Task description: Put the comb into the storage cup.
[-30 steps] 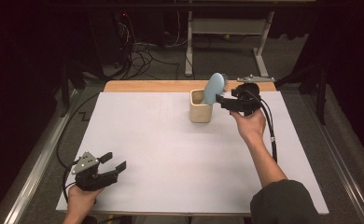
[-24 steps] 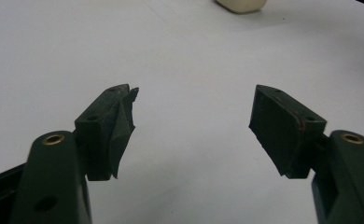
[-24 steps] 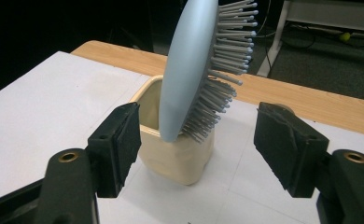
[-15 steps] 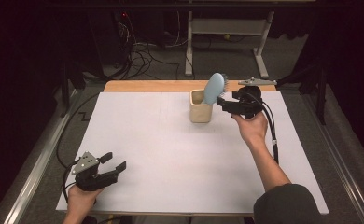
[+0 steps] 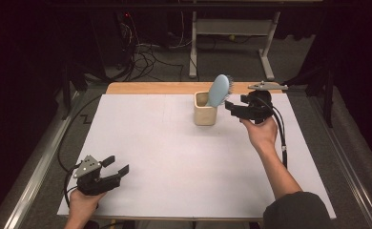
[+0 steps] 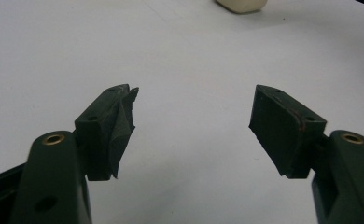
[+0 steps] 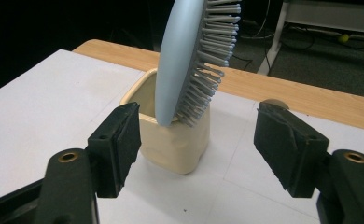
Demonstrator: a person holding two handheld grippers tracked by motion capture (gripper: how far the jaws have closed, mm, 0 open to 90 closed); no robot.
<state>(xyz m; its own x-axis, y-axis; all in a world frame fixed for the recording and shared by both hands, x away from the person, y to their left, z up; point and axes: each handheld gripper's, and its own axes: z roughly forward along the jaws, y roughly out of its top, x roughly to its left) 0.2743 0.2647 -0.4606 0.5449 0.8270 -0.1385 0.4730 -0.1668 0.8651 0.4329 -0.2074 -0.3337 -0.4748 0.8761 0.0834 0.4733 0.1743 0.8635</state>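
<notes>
the right gripper (image 7: pixel 196 135) has its fingers (image 7: pixel 117 140) spread wide with nothing between them. just ahead of the fingertips stands a cream cup (image 7: pixel 171 140), close but not touching either finger. a pale blue hairbrush (image 7: pixel 180 60) stands head-up in the cup, its handle hidden inside, its head leaning over the rim with the bristles turned toward the right-hand finger. in the high view the same gripper (image 5: pixel 232 109) sits just beside the cup (image 5: pixel 205 114), held in the person's right hand (image 5: pixel 259 133), and the brush (image 5: pixel 219 90) rises above the cup's rim. beyond the cup a strip of bare wood runs along the far edge of the bench (image 7: pixel 311 100); the rest under the fingers is a white sheet.

the left gripper (image 6: pixel 192 123) also has its fingers (image 6: pixel 278 130) spread apart and holds nothing. below and ahead of them lies plain white bench top, and the base of the cup (image 6: pixel 241 5) shows well beyond the fingertips. in the high view this gripper (image 5: pixel 117 167) rests in the left hand (image 5: pixel 84 200) near the bench's near left corner, well apart from cup and brush.
</notes>
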